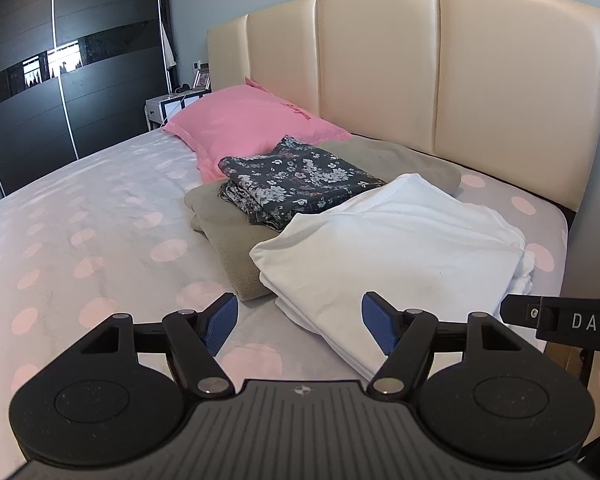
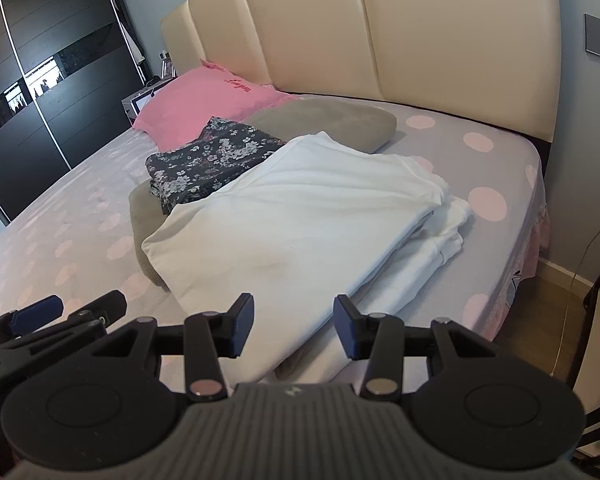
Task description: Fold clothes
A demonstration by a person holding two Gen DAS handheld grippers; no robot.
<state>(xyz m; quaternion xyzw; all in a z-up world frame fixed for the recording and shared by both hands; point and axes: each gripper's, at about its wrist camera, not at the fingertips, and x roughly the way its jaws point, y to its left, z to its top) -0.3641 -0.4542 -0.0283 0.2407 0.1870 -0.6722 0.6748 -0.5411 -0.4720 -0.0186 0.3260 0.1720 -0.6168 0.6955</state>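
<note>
bed (image 1: 80, 208), left to right: pink pillow (image 1: 240, 120) at 11 o'clock, floral fold (image 1: 296, 176) on a grey blanket (image 1: 228, 248) at 12, folded white garment (image 1: 400, 240) at 1. left gripper (image 1: 298, 320) jaws released, holding nothing; right gripper (image 2: 294, 320) jaws parted over the garment's near edge, gripping nothing.

Ahead of your left tongs (image 1: 299, 322): folded white garment (image 1: 392, 240) under the right pad, bare spotted bed (image 1: 80, 220) off to the left, wide and flat. Beyond the white one, floral garment (image 1: 296, 180) stacked on grey blanket (image 1: 228, 240), pink pillow (image 1: 244, 120) behind, then headboard (image 1: 420, 64). Right tongs (image 2: 294, 322): nothing between pads; white garment directly ahead, bed edge drops off to the right.
</note>
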